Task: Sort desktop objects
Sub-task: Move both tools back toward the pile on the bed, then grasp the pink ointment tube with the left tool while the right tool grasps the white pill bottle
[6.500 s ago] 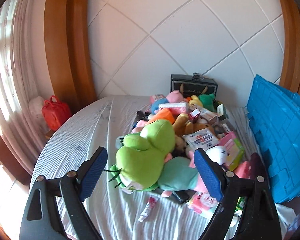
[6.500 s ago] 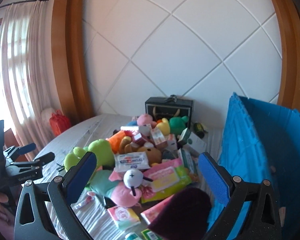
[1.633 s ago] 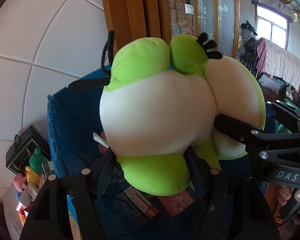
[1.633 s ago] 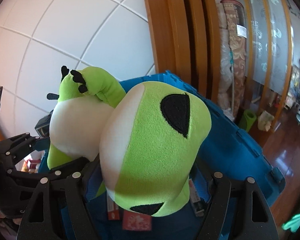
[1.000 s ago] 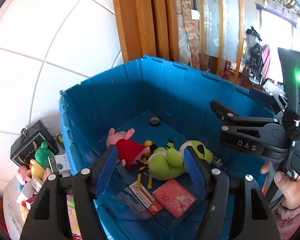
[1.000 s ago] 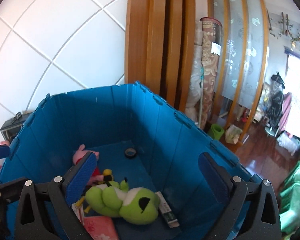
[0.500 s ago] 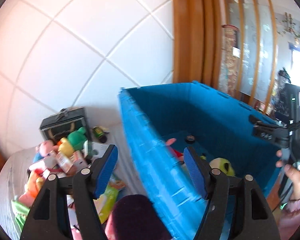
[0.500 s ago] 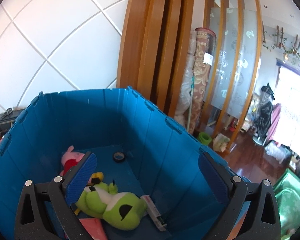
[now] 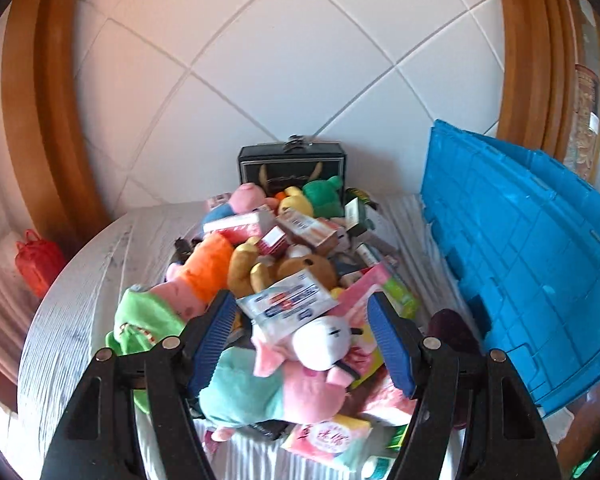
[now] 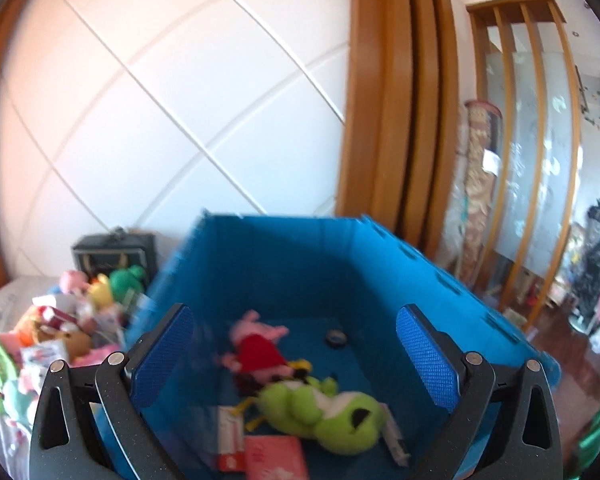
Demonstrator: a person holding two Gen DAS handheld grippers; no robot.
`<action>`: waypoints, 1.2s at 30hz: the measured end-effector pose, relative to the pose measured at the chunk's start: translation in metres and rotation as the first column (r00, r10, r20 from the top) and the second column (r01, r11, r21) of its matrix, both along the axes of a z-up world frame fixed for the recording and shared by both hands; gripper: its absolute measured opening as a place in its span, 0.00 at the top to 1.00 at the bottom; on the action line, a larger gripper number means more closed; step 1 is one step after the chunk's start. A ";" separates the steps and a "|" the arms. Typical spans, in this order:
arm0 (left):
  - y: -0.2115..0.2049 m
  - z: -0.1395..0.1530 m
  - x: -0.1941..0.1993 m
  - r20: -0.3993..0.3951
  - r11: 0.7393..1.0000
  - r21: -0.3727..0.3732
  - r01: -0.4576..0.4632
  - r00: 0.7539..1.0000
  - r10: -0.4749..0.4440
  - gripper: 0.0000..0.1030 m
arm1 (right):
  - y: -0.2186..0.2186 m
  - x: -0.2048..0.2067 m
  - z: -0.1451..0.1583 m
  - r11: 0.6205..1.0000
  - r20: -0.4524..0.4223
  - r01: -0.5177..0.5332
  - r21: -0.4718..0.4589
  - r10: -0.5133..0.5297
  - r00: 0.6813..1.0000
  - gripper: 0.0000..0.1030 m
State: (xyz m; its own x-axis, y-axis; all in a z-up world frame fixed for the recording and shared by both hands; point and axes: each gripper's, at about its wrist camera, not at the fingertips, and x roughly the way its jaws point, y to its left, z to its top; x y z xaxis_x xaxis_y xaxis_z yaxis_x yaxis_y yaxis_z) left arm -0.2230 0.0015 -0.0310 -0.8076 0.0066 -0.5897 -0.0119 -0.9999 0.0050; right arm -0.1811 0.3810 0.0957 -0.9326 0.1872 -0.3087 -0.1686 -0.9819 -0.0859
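My left gripper (image 9: 302, 334) hangs open over the near end of a heap of plush toys and packets (image 9: 284, 264) on the round table (image 9: 80, 280). A white-headed pink plush (image 9: 324, 344) and a white tissue pack (image 9: 288, 302) lie between and below its blue pads, untouched. My right gripper (image 10: 296, 358) is open and empty above the blue crate (image 10: 420, 280). On the crate floor lie the green alien plush (image 10: 328, 416), a pink pig plush in red (image 10: 256, 348), a tape roll (image 10: 336, 337) and a few flat packets (image 10: 276, 456).
The blue crate (image 9: 540, 264) stands right of the heap, its wall tall. A black case (image 9: 292, 164) stands at the back against the white wall. A red bag (image 9: 36, 260) sits off the table's left. A dark maroon object (image 9: 452, 332) lies by the crate.
My left gripper swung left from above the crate to the heap on the table. My right gripper turned a little left; the heap now shows at its left edge. The green plush stays in the crate.
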 end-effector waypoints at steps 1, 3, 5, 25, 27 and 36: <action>-0.011 -0.004 0.002 0.006 1.000 -0.001 -0.013 1.000 0.013 0.34 | -0.012 0.005 0.004 1.000 -0.027 -0.027 -0.003 0.027 0.999 0.00; -0.032 -0.012 0.005 0.018 1.000 -0.004 -0.027 0.999 0.027 0.34 | -0.034 0.013 0.010 0.996 -0.073 -0.087 -0.008 0.086 0.994 0.00; -0.051 -0.020 0.008 0.034 0.999 -0.008 -0.041 0.999 0.041 0.34 | -0.059 0.020 0.013 0.990 -0.105 -0.142 -0.006 0.141 0.984 0.00; -0.142 -0.191 0.029 0.384 1.000 -0.016 0.006 0.923 0.000 0.34 | -0.224 0.019 -0.158 0.895 0.256 -0.430 -0.119 0.446 0.858 0.00; -0.142 -0.205 0.028 0.406 1.000 -0.009 0.003 0.914 0.001 0.34 | -0.226 0.012 -0.191 0.899 0.361 -0.418 -0.135 0.437 0.824 0.00; -0.130 -0.238 0.022 0.445 1.000 -0.010 0.025 0.895 -0.018 0.34 | -0.208 0.018 -0.280 0.924 0.586 -0.324 -0.202 0.379 0.716 0.00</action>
